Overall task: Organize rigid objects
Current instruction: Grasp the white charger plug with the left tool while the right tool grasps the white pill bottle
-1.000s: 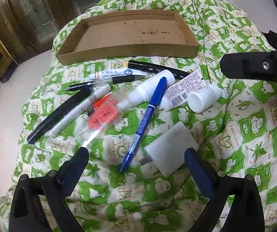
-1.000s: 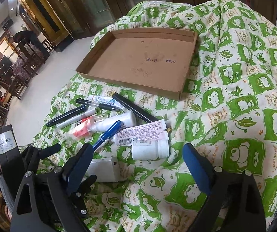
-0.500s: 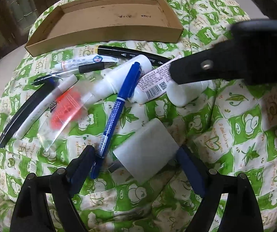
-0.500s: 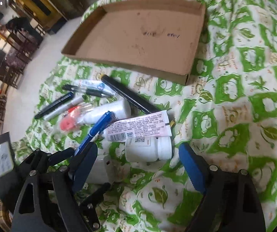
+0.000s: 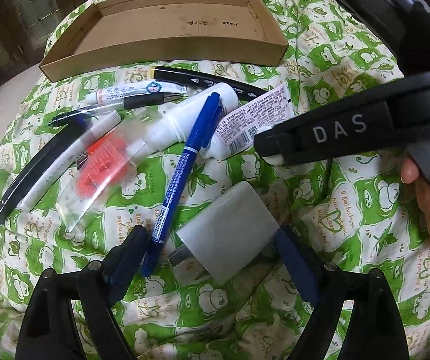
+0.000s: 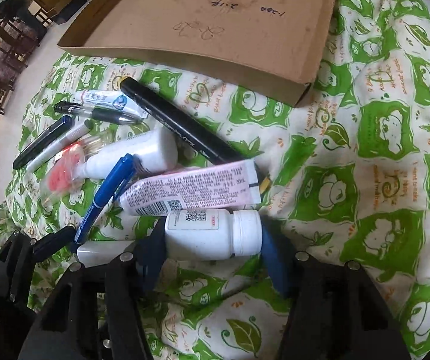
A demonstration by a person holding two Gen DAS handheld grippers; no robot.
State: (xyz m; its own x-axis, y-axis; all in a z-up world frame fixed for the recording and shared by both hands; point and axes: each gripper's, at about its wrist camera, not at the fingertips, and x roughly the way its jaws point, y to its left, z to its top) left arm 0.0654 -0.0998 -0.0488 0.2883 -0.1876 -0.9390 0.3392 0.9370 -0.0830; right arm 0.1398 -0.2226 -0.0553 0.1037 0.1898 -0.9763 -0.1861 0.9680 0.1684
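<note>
A pile of small objects lies on a green-and-white quilt. My left gripper (image 5: pixel 211 246) is open, its fingers on either side of a white plug adapter (image 5: pixel 230 231) and the tip of a blue marker (image 5: pixel 181 174). My right gripper (image 6: pixel 211 240) is open, its fingers straddling a small white pill bottle (image 6: pixel 211 234) that lies on its side. A pink tube (image 6: pixel 190 189) lies just beyond the bottle. An empty cardboard tray (image 6: pixel 202 18) sits at the far side; it also shows in the left wrist view (image 5: pixel 166 27).
Beyond the grippers lie a long black marker (image 6: pixel 178 123), a white glue bottle (image 6: pixel 136 153), a black pen (image 6: pixel 100 114), a small white tube (image 6: pixel 106 99), a grey pen and dark pen (image 6: pixel 43 141), and a clear bag with red contents (image 6: pixel 61 174). The floor drops away left.
Both grippers have moved forward and down toward the pile. The right gripper's fingers now straddle the pill bottle; the left gripper's fingers now flank the plug adapter. The right gripper has moved over the bottle in the left view.
</note>
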